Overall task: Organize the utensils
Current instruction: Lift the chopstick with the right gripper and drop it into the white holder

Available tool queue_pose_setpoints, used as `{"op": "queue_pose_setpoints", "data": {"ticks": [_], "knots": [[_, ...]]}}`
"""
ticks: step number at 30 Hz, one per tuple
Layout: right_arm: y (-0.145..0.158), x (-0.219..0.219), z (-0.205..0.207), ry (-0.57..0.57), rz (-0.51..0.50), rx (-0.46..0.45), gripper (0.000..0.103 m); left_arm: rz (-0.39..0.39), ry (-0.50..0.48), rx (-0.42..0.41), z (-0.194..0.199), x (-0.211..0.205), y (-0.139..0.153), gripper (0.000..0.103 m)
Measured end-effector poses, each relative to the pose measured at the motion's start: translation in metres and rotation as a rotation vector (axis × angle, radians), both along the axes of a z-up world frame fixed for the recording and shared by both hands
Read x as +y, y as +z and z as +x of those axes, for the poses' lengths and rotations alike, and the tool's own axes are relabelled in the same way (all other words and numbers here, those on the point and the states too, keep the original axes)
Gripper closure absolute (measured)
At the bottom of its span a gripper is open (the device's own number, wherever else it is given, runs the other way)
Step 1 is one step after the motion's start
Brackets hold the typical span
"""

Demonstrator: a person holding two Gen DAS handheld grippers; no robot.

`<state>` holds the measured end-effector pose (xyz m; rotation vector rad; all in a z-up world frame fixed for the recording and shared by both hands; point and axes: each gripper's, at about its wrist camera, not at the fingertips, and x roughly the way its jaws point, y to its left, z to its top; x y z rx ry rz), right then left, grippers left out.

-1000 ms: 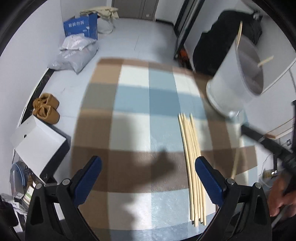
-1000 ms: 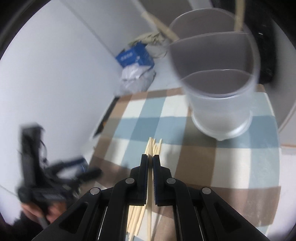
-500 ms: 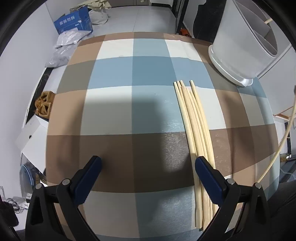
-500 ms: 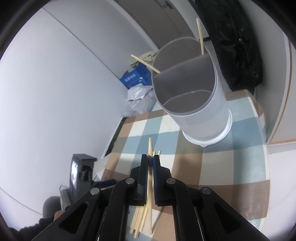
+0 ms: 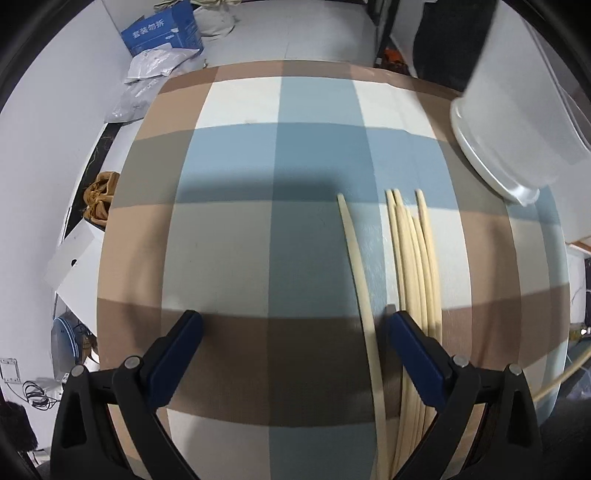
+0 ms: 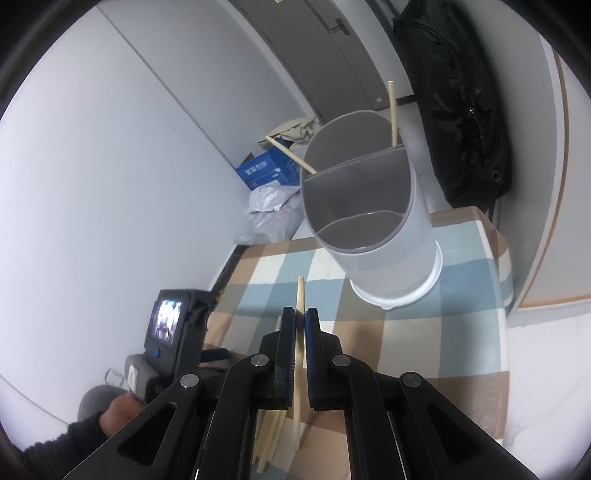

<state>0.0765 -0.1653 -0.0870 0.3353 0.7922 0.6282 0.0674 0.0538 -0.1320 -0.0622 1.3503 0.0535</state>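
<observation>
A chopstick (image 6: 300, 295) is clamped in the right gripper (image 6: 300, 325) for dropping into the holder (image 6: 373, 206), while a lone stick (image 5: 360, 280) is straddled by the open left gripper (image 5: 293, 325), to be closed next.

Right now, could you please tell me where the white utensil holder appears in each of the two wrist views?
Left wrist view: the white utensil holder fills the upper right corner, blurred, its top cut off by the edge.
Right wrist view: it stands right of centre, its open compartments showing, two chopsticks in the far one.
Shared landmark: the blue box on the floor beyond the checked tablecloth.
</observation>
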Motion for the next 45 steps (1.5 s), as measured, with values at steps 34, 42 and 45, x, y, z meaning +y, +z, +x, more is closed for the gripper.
{"op": "queue_pose_setpoints", "data": {"ticks": [34, 42, 45], "knots": [[0.017, 0.025, 0.001, 0.004, -0.094, -0.126, 0.099, -0.178, 0.031, -0.569, -0.044, -0.008, 0.102, 0.102], [0.021, 0.035, -0.016, -0.005, -0.127, -0.199, 0.099, -0.156, -0.024, -0.582, -0.040, -0.004, 0.113, 0.102], [0.025, 0.036, -0.022, -0.015, -0.132, -0.217, 0.099, -0.158, -0.042, -0.596, -0.047, -0.004, 0.122, 0.102]]}}
